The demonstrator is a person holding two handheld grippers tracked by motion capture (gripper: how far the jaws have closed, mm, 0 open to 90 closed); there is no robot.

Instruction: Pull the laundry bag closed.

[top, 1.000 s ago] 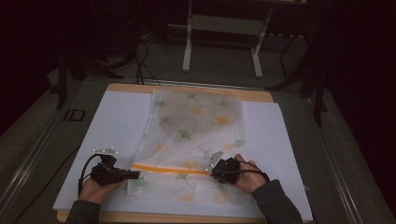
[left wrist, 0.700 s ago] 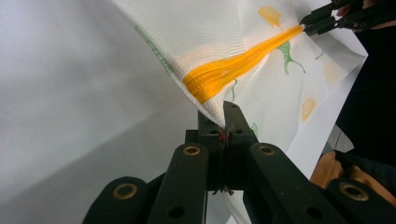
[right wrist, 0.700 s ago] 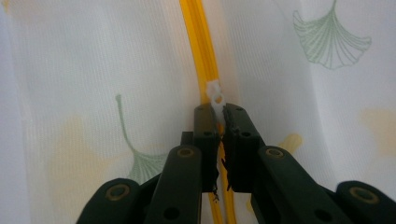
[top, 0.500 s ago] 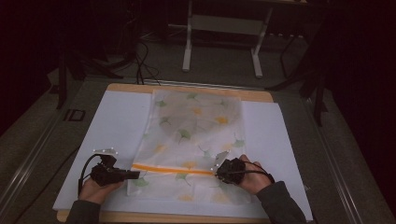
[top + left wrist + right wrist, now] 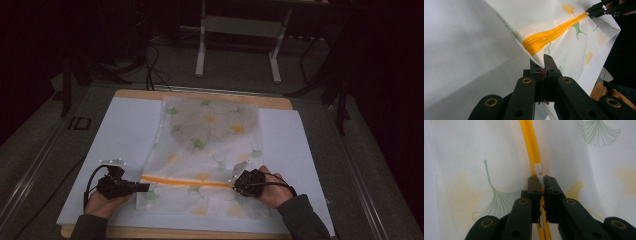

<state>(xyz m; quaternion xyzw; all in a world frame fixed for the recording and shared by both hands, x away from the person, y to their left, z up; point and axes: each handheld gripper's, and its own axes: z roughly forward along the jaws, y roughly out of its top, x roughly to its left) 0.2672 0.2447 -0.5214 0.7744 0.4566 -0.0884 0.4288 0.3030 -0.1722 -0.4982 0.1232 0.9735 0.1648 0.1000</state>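
There is one mesh bag [image 5: 210,150] on the table, lying from the far edge down to the near edge. It has one orange zipper [image 5: 187,181], which runs across the bag near the near edge, and one white zipper pull [image 5: 539,170]. Under the bag there is one white sheet [image 5: 125,140] that covers one wooden tabletop [image 5: 280,102]. Two grippers are at the near edge: the left gripper [image 5: 142,187] and the right gripper [image 5: 236,186]. Two hands hold them, one left hand [image 5: 102,202] and one right hand [image 5: 275,190]. The leaf prints on the bag are many, green and yellow, and I cannot count them exactly.
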